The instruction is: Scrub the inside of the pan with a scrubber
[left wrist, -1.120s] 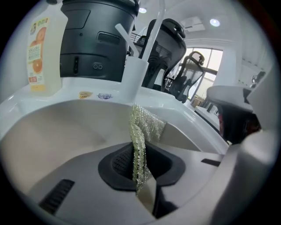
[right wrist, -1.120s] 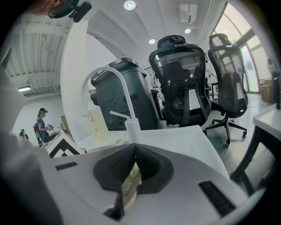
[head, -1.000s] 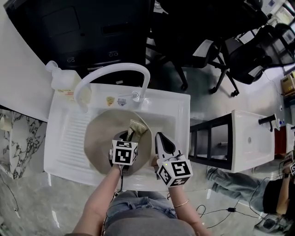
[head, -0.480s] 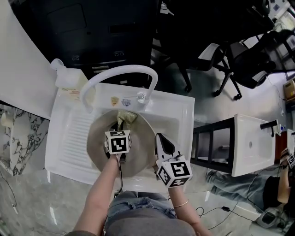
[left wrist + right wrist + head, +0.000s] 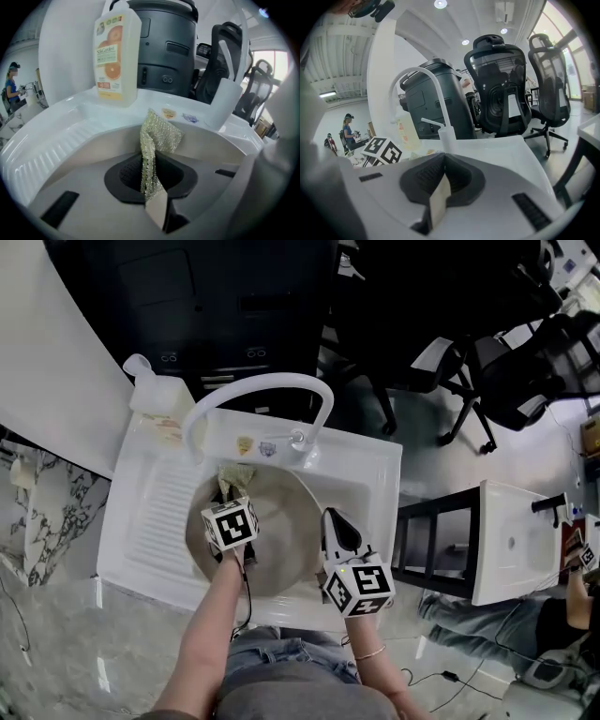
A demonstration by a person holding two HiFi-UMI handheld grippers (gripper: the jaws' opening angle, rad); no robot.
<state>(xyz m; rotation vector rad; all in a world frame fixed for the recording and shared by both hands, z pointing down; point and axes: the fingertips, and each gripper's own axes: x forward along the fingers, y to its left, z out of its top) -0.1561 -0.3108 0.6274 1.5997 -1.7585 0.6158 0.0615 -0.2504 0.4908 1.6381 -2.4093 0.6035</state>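
A beige pan lies in the white sink. My left gripper is over the pan's far-left part, shut on a pale green mesh scrubber. In the left gripper view the scrubber sticks up out of the shut left gripper against the pan's wall. At the pan's right rim my right gripper points toward the faucet. Its jaws are together in the right gripper view with nothing showing between them.
A white arched faucet spans the sink's back. A detergent bottle stands at the back left corner, also seen as the orange-labelled bottle. A black machine stands behind; office chairs and a white table are at the right.
My left gripper has carried the scrubber from the pan's middle toward its far-left wall. The right gripper has stayed at the pan's right rim.
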